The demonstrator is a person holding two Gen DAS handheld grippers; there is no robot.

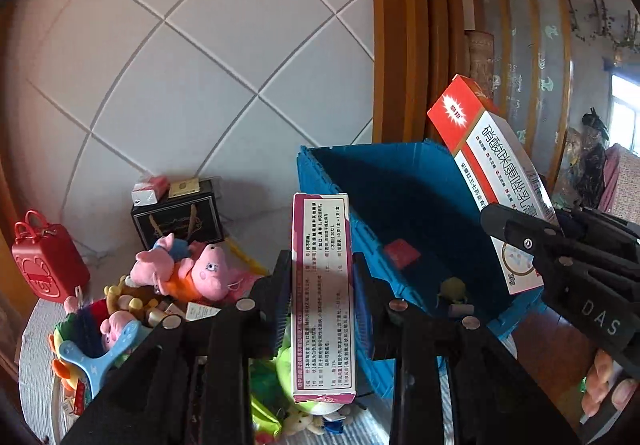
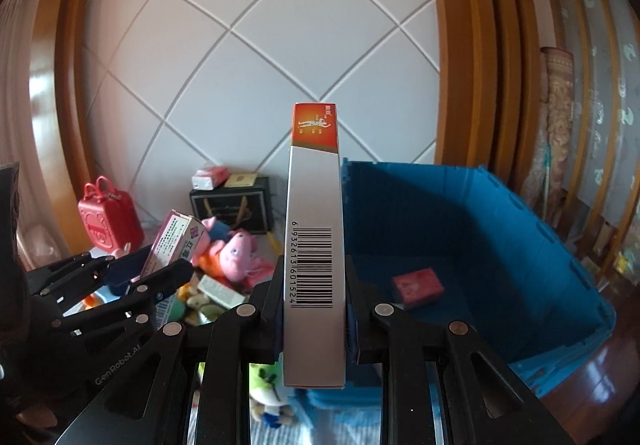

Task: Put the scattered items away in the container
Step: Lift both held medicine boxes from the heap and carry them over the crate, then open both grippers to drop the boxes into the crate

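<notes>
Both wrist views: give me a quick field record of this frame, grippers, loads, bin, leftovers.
left gripper: shut on pink-edged box
right gripper: shut on red-and-white box
blue bin: open, holds a small red packet
still outside: pink pig plush, red toy case, black gift bag
status: both boxes not yet in bin

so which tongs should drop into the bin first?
Right, probably. Right tongs hold the orange-and-silver carton beside the blue plastic crate; left tongs with the pink-edged carton hang over the toy pile.
</notes>
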